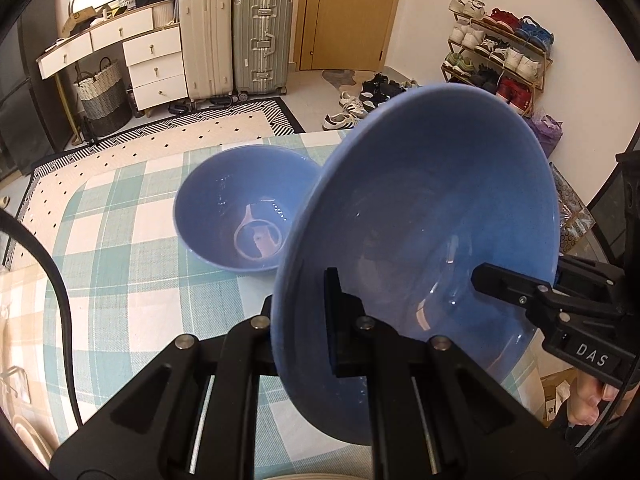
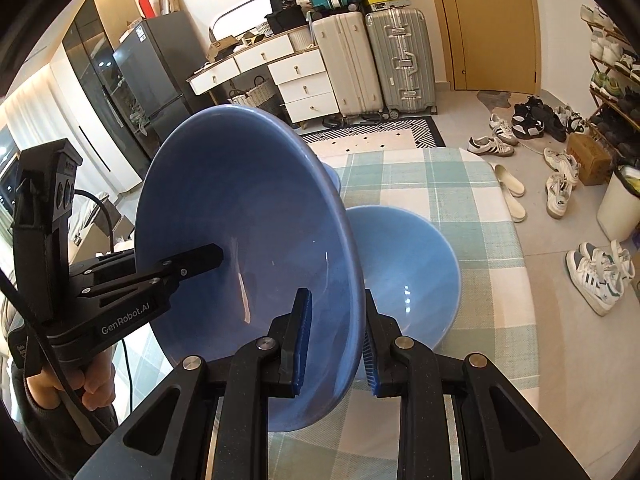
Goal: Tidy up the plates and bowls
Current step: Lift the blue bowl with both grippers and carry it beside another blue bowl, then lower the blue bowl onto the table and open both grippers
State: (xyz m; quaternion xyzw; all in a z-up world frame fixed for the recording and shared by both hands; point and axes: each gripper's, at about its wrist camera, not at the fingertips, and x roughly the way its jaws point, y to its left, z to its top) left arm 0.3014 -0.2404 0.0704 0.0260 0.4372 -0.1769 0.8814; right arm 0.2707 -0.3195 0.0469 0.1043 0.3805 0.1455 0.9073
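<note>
1. Above the checked tablecloth (image 1: 120, 264): large blue bowl (image 1: 420, 248), tilted on edge, lifted clear.
2. Left gripper (image 1: 304, 320): clamped on its near rim.
3. Right gripper (image 2: 336, 344): pinching the opposite rim.
4. Behind, resting on the cloth: second blue bowl (image 1: 240, 208), upright.

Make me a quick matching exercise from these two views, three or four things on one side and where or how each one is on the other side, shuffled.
Column one:
1. large blue ceramic bowl
2. smaller blue ceramic bowl
3. silver ribbed suitcase
4. left claw

Column two:
A. standing on the floor against the far wall
B. shut on a bowl's rim
C. tilted, lifted off the table, a claw on each side
D. resting upright on the checked tablecloth

Pairs: 1-C, 2-D, 3-A, 4-B
</note>
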